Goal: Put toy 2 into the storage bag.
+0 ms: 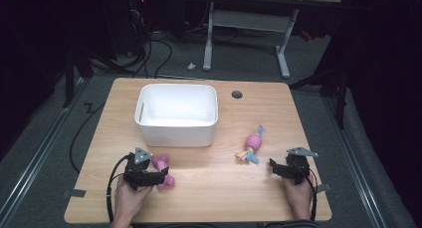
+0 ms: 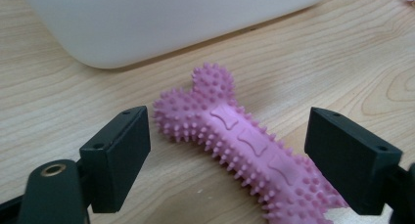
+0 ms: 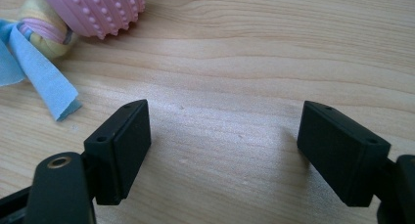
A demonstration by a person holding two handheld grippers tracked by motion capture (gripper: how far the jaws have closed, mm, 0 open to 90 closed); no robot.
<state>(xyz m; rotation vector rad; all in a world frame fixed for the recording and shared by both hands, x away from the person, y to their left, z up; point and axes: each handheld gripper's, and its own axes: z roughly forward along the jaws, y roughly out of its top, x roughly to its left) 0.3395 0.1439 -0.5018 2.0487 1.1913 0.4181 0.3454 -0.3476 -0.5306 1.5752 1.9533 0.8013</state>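
Note:
A pink spiky bone-shaped toy [image 2: 240,145] lies flat on the wooden table, also seen as the pink bone toy [image 1: 163,168] near the front left. My left gripper [image 2: 225,160] stands open with its jaws on either side of the bone, not touching it; in the high view the left gripper [image 1: 160,176] sits right at the toy. A pink studded ball toy with blue and yellow fabric tails [image 1: 253,146] lies right of centre, its ball toy [image 3: 93,11] end at the upper left of the right gripper view. My right gripper [image 3: 222,155] is open over bare wood, right gripper [image 1: 274,169] to the ball toy's lower right.
A white plastic bin [image 1: 176,113] stands at the back middle of the table [image 1: 209,188], its wall [image 2: 161,18] just beyond the bone. A round cable hole [image 1: 237,94] lies behind right. A desk frame [image 1: 249,34] stands on the floor beyond.

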